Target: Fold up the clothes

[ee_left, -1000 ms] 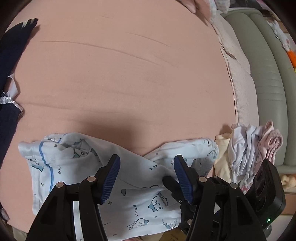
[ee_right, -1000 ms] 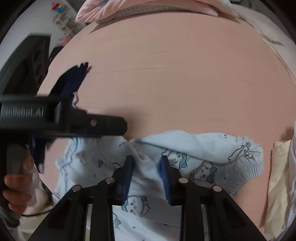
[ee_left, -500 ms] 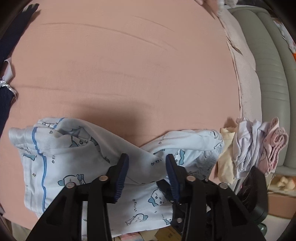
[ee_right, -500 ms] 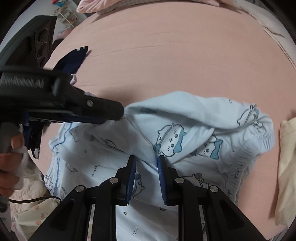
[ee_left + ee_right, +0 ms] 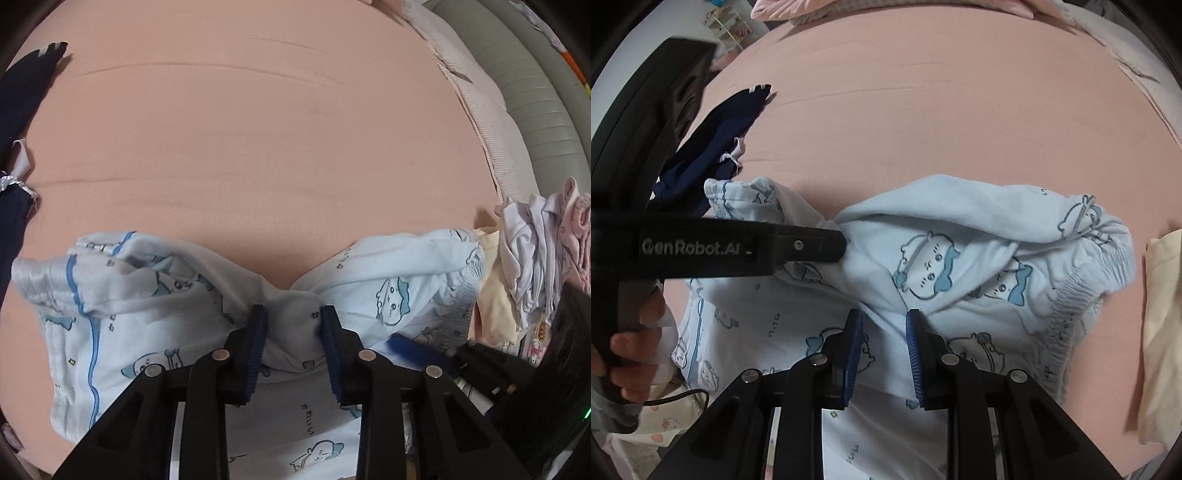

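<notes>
Light-blue cartoon-print pyjama bottoms (image 5: 155, 302) lying bunched on the pink bedsheet (image 5: 258, 147), near the front edge, elastic waistband (image 5: 1082, 291) off to the right by a cream folded garment (image 5: 1163, 332). Left gripper (image 5: 293, 332) aimed steeply down into the middle ridge of cloth, jaws closing right now with a raised fold of the fabric between them; pads flanking that fold, looking just about in contact but not yet clearly biting. Right gripper (image 5: 882, 343) set narrow, a ridge of the same fabric pinched between its blue pads. Seen from the right wrist, the left gripper's black finger (image 5: 812, 247) reaching in from the side, tip buried in the cloth, a hand (image 5: 628, 343) on its handle.

Best practice from here, as a judgement: finish the left closing fully before any lift, so that both layers get caught and not only the top skin. Keep both grips level with each other, then raise together, so the legs hang even. Avoid pulling apart too hard; soft knit stretches and skews the crease. Watch the dark navy garment (image 5: 713, 136) at the left, close to the pyjama cuff, and the pale crumpled pile (image 5: 532, 251) at the right: easy to drag either along. Lay down slowly, seams aligned, then smooth outward.
</notes>
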`<state>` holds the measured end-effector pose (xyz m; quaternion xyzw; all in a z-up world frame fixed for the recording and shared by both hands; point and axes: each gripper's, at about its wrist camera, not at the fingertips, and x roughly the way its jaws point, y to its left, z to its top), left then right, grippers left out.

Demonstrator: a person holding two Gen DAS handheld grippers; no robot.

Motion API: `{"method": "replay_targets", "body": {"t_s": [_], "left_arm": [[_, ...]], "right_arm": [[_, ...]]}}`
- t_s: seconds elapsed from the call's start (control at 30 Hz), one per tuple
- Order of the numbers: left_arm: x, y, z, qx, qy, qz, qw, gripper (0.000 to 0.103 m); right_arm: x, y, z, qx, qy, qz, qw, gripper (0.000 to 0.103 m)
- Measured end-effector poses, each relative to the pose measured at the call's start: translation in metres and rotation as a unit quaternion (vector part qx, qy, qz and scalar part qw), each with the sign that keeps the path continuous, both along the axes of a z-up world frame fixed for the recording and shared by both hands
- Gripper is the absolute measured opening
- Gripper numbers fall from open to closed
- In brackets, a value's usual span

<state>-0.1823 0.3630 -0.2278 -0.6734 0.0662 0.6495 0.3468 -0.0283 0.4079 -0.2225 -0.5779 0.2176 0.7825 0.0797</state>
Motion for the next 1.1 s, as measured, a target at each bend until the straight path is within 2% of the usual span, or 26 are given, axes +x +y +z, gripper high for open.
{"method": "replay_targets", "body": {"t_s": [0.07, 0.13, 0.2, 0.27, 0.33, 0.43, 0.6, 0.73, 0.93, 1.1], "left_arm": [[0.005, -0.002, 0.001, 0.004, 0.014, -0.030, 0.9994, 0.026], [0.008, -0.003, 0.002, 0.007, 0.023, -0.032, 0.9992, 0.026], [0.012, -0.006, 0.003, 0.010, 0.028, -0.032, 0.9990, 0.026], [0.016, -0.008, 0.005, 0.012, 0.036, -0.037, 0.9986, 0.026], [0.019, -0.011, 0.006, 0.015, 0.043, -0.039, 0.9982, 0.026], [0.022, -0.014, 0.006, 0.022, 0.048, -0.041, 0.9978, 0.026], [0.018, -0.023, 0.002, 0.044, 0.031, -0.022, 0.9983, 0.026], [0.028, -0.026, 0.001, 0.057, 0.045, -0.024, 0.9971, 0.026], [0.026, -0.036, 0.005, 0.064, 0.063, -0.038, 0.9952, 0.026], [0.032, -0.027, 0.001, 0.067, 0.069, -0.045, 0.9944, 0.026]], "right_arm": [[0.001, 0.004, 0.007, 0.016, -0.005, -0.002, 1.000, 0.024], [0.002, 0.011, 0.021, 0.036, 0.005, -0.001, 0.999, 0.031], [0.001, 0.016, 0.033, 0.060, 0.011, 0.000, 0.998, 0.043], [-0.003, 0.020, 0.043, 0.100, 0.004, 0.005, 0.995, 0.047], [-0.007, 0.020, 0.046, 0.144, -0.005, 0.017, 0.989, 0.047], [-0.016, 0.015, 0.047, 0.185, -0.015, 0.049, 0.981, 0.047], [-0.031, -0.006, 0.039, 0.225, -0.022, 0.135, 0.965, 0.048], [-0.049, -0.014, 0.029, 0.272, -0.034, 0.162, 0.948, 0.048], [-0.057, 0.006, 0.015, 0.271, -0.066, 0.154, 0.948, 0.050], [-0.056, 0.018, 0.007, 0.252, -0.062, 0.138, 0.956, 0.050]]}}
